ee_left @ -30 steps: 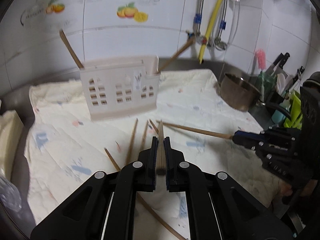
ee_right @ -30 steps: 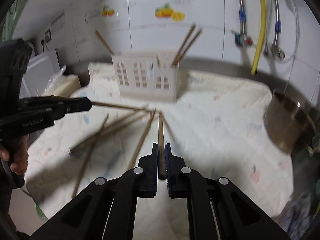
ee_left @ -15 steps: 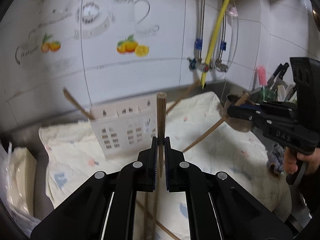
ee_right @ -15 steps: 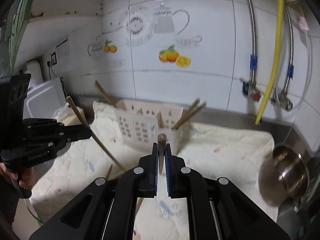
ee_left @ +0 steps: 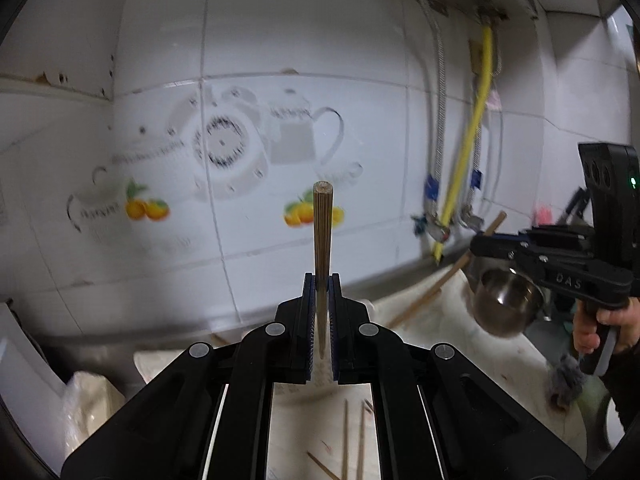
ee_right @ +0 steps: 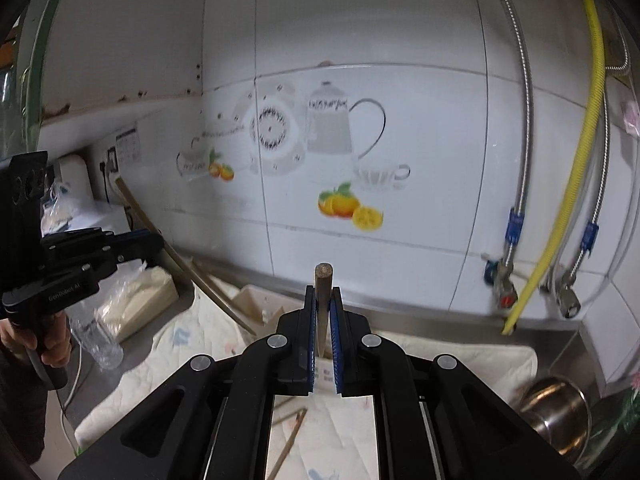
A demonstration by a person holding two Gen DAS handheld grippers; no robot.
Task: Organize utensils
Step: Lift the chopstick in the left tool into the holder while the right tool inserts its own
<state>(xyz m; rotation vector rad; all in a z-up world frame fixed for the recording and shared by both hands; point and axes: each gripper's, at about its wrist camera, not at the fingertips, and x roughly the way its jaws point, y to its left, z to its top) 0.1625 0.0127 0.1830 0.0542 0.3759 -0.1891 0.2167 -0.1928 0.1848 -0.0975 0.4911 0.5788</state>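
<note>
My left gripper [ee_left: 321, 280] is shut on a wooden chopstick [ee_left: 322, 232] that stands upright, its thick end up against the tiled wall. My right gripper [ee_right: 323, 292] is shut on another wooden chopstick [ee_right: 323, 280], also upright. The right gripper also shows in the left wrist view [ee_left: 480, 246] with its chopstick [ee_left: 436, 284] slanting down. The left gripper shows in the right wrist view [ee_right: 156, 240] with its chopstick [ee_right: 176, 256]. The white utensil holder [ee_right: 260, 304] is partly hidden behind the right gripper. Loose chopsticks [ee_left: 352, 436] lie on the cloth below.
A pale patterned cloth [ee_right: 192, 344] covers the steel counter. A steel pot [ee_left: 504, 300] stands at the right, also seen in the right wrist view [ee_right: 556, 412]. A yellow hose [ee_right: 588, 120] and steel pipes run down the wall. A plastic bottle [ee_right: 96, 344] lies at the left.
Both grippers have risen and tilted up from the cloth, each holding its chopstick, which now stands upright. The holder has dropped low in both views.
</note>
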